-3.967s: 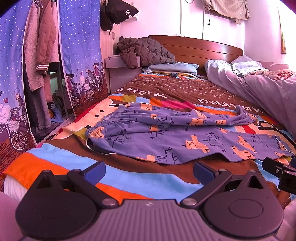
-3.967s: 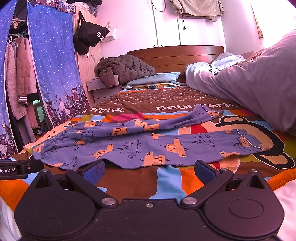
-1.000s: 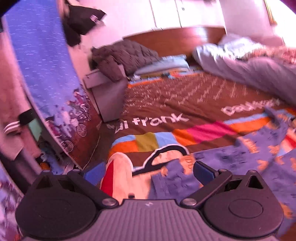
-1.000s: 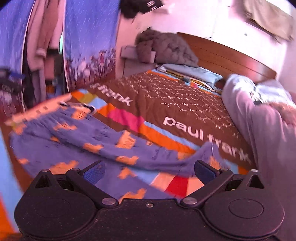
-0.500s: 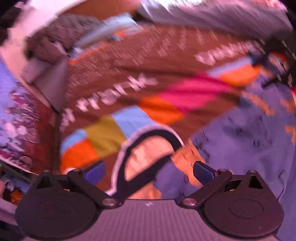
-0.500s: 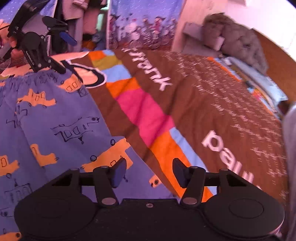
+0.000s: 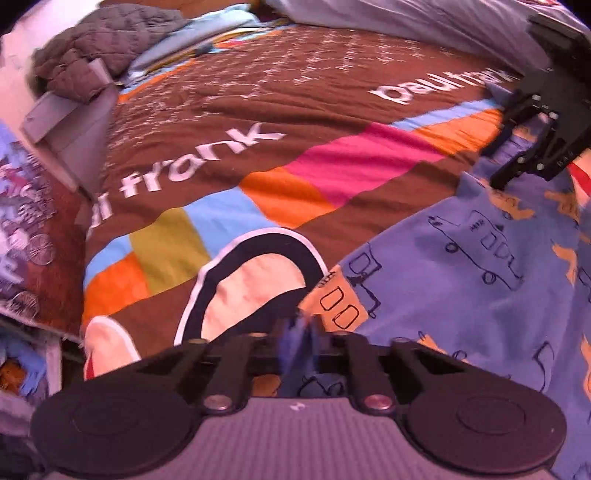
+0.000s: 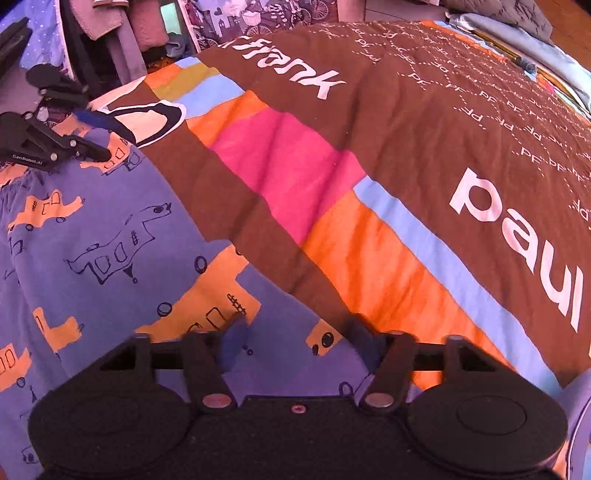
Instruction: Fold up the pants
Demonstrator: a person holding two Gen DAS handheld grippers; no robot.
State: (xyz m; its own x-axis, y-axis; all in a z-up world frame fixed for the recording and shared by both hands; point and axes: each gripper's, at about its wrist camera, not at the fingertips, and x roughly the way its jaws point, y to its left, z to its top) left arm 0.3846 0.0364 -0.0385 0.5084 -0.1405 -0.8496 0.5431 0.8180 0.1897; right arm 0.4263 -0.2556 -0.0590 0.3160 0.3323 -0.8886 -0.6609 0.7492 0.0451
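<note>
The purple pants [image 7: 461, 280] with orange car prints lie spread on the striped bedspread [image 7: 258, 155]. My left gripper [image 7: 297, 343] is shut on a bunched fold of the pants at the waistband corner. It also shows in the right wrist view [image 8: 107, 151], at the far left. My right gripper [image 8: 295, 347] is open, its fingers wide apart and low over the far edge of the pants [image 8: 110, 236]. It also shows in the left wrist view [image 7: 496, 182], at the far right, tips down on the cloth.
A grey quilted jacket [image 7: 96, 48] and a bedside cabinet [image 7: 66, 114] lie beyond the bed's head. Grey bedding [image 7: 406, 18] is piled at the far side. Hanging clothes and a printed curtain [image 8: 251, 18] stand beside the bed.
Both grippers have dropped down onto the pants. My left gripper has shut on the waistband corner. My right gripper has lowered to the cloth, still open.
</note>
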